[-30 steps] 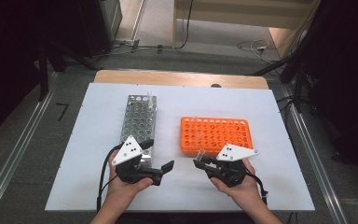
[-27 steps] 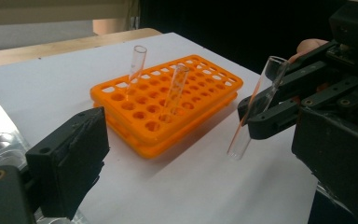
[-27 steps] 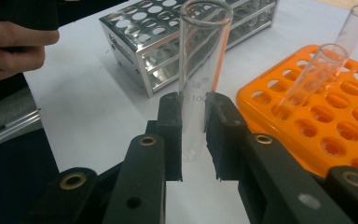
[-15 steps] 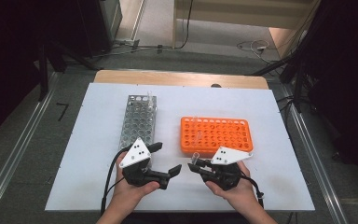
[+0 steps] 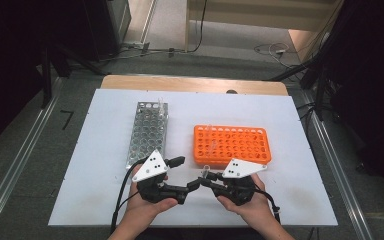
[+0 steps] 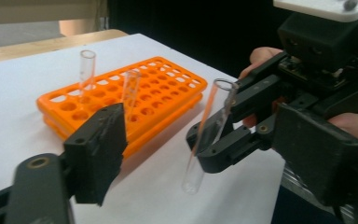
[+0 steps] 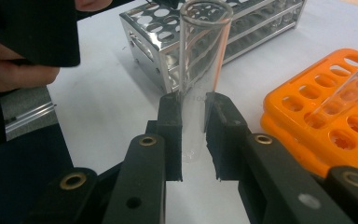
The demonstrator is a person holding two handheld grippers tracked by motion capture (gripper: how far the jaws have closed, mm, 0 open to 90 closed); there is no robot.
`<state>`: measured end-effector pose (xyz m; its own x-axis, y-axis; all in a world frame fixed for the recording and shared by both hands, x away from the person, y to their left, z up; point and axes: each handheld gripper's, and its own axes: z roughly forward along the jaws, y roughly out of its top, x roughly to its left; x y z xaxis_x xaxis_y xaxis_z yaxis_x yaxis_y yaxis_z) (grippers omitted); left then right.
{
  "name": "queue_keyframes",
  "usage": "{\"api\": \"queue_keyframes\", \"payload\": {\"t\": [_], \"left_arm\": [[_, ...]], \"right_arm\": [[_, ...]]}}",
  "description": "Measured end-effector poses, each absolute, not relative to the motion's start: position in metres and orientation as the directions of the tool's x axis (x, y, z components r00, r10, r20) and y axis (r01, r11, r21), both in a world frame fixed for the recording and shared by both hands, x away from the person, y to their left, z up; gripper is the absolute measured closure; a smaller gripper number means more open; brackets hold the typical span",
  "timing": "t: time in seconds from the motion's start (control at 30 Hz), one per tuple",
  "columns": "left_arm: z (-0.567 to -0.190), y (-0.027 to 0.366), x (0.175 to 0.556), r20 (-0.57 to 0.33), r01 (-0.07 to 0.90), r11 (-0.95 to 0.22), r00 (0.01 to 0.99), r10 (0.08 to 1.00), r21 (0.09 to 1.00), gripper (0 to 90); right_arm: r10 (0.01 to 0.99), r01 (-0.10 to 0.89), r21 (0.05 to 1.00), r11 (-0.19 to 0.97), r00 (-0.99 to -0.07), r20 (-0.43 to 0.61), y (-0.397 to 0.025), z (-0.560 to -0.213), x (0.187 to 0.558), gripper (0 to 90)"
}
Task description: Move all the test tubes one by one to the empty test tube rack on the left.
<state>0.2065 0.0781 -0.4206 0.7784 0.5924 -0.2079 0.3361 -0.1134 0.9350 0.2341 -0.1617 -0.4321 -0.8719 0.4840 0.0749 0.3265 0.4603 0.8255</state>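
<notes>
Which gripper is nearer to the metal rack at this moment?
Left. The left gripper sits just below the metal rack's near end; the right gripper, shut on a glass tube, is farther right, before the orange rack.

A perforated metal tube rack (image 5: 147, 132) stands left of a rectangular orange plastic rack (image 5: 232, 145) on the white table sheet (image 5: 100, 130). Near both, the right gripper (image 5: 206, 181) clamps an upright clear glass test tube (image 7: 198, 74), with the left gripper (image 5: 187, 186) just left of it.

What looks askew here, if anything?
One tube in the orange rack leans off vertical, while its neighbour stands upright. The right gripper holds a third tube upright. Nothing spilled or broken.
</notes>
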Motion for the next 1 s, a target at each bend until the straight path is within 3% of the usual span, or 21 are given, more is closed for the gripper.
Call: {"api": "queue_keyframes", "payload": {"t": [0.7, 1.0], "left_arm": [[-0.425, 0.057, 0.204, -0.168, 0.326, -0.177, 0.794, 0.584, 0.929, 64.0], [-0.424, 0.056, 0.203, -0.135, 0.302, -0.191, 0.794, 0.593, 0.934, 73.0]], "right_arm": [[0.445, 0.303, 0.818, 0.488, -0.893, 0.066, -0.150, -0.434, 0.227, 74.3], [0.431, 0.300, 0.815, 0.495, -0.900, 0.070, -0.148, -0.434, 0.226, 74.3]]}}
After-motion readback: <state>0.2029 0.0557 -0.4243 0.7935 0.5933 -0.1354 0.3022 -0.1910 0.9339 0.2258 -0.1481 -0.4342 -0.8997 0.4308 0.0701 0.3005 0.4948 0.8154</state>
